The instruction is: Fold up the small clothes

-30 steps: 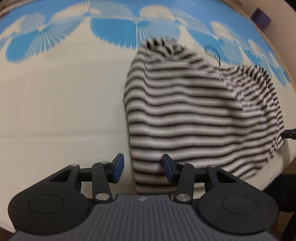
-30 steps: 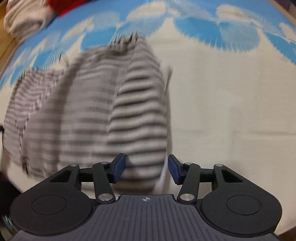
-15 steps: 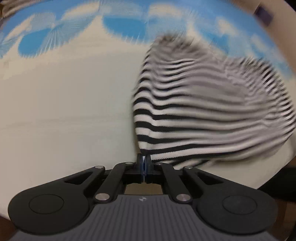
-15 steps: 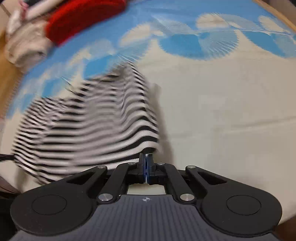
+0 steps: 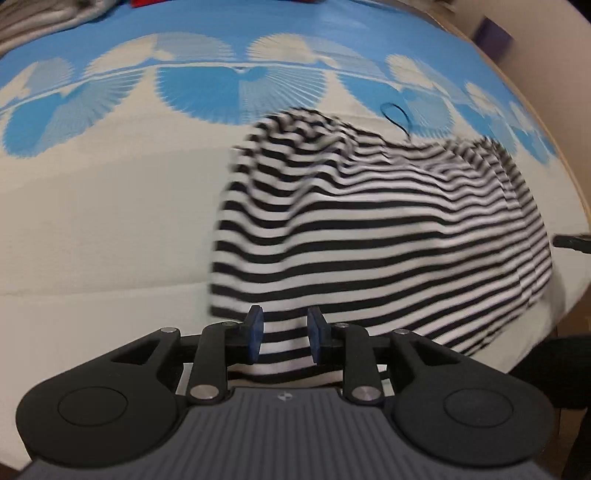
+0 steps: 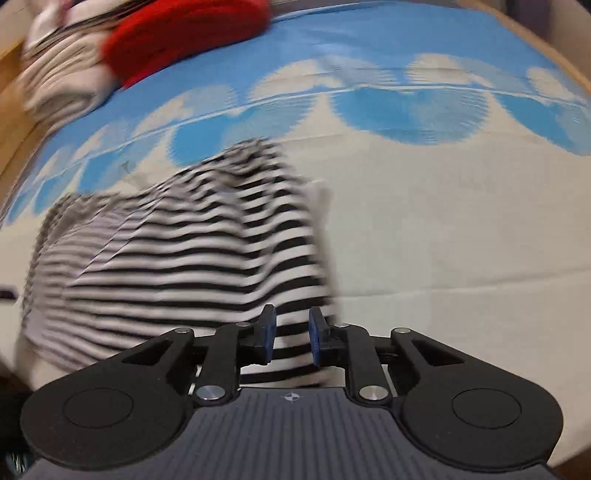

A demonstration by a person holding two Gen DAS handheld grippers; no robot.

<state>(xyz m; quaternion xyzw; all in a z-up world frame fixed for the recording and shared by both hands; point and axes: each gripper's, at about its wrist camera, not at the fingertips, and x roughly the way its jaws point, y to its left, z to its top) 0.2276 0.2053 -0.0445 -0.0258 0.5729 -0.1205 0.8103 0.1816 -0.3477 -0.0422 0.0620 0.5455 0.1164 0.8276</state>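
- Left wrist view: left hand-held gripper (image 5: 283, 334) narrowly parted and opening, pads clear of the cloth; near edge of the striped garment (image 5: 369, 236) lying between and under the pads, spreading ahead and to the right over the blue-and-cream patterned cloth (image 5: 110, 229).
- Right wrist view: right hand-held gripper (image 6: 291, 334) likewise narrow and opening, nothing pinched; striped garment (image 6: 184, 258) between the pads, reaching ahead and left; red item (image 6: 184, 33) far ahead, left.
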